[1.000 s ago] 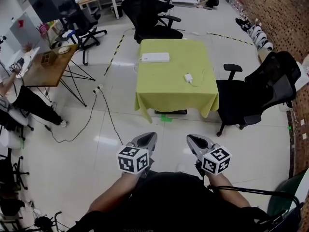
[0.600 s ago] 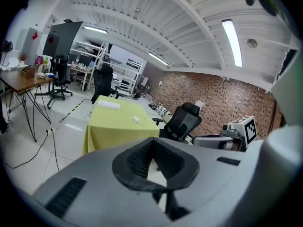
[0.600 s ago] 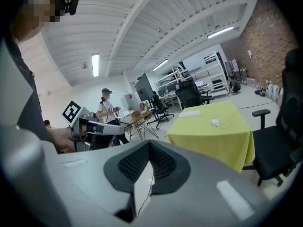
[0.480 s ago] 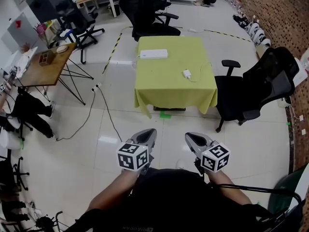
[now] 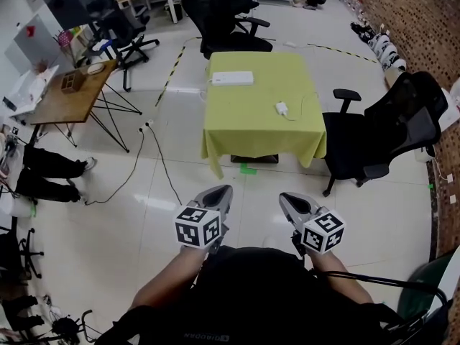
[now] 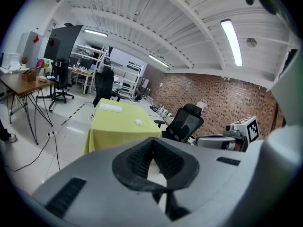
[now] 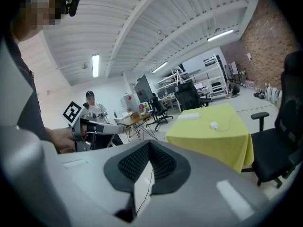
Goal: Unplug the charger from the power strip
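Far ahead stands a table under a yellow-green cloth (image 5: 262,131). On its far edge lies a white power strip (image 5: 232,78) (image 6: 110,108) (image 7: 188,116). Nearer, toward the right side of the cloth, is a small white charger (image 5: 282,109) (image 6: 138,122) (image 7: 214,125) with a thin white cable curling beside it. My left gripper (image 5: 224,190) (image 6: 152,143) and right gripper (image 5: 284,197) (image 7: 149,146) hover side by side close to my body, well short of the table. Both are shut with nothing in them.
A black office chair (image 5: 384,139) stands right of the table, and another (image 5: 226,20) behind it. A wooden desk (image 5: 68,99) is at the left, a person's legs (image 5: 50,171) beneath it. A black cable (image 5: 157,160) trails over the tiled floor.
Both grippers have stayed where they were. The head view wobbled slightly. The person at the left desk has shifted left, and only the legs show now.
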Available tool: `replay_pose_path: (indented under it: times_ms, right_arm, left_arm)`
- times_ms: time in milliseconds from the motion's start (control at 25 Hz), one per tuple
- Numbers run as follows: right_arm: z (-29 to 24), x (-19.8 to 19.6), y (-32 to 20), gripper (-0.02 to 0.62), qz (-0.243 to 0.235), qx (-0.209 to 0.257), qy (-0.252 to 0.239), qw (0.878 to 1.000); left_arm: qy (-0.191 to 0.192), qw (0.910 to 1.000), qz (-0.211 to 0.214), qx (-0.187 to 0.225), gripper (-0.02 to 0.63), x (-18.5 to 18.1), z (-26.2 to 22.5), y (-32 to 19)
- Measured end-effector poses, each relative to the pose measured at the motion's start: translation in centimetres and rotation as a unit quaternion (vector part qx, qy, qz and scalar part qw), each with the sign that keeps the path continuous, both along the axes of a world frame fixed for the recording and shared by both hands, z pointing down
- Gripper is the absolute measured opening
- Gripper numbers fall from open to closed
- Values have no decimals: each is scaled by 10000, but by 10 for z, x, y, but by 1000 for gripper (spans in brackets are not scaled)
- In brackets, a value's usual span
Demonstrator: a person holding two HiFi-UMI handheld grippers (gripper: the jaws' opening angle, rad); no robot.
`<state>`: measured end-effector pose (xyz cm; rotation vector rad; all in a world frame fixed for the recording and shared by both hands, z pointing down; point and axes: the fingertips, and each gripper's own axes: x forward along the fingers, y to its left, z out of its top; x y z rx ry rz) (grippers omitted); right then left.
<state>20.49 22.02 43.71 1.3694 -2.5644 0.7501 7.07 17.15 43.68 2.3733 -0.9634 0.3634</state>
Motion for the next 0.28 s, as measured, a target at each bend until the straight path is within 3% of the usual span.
replay_pose_path:
  times_ms: [280]
  right_arm:
    - [3,-11,-5,2,-71,56,-44,9999]
  left_arm:
    - [-18,10000,-37,87,6,-6,0,-5]
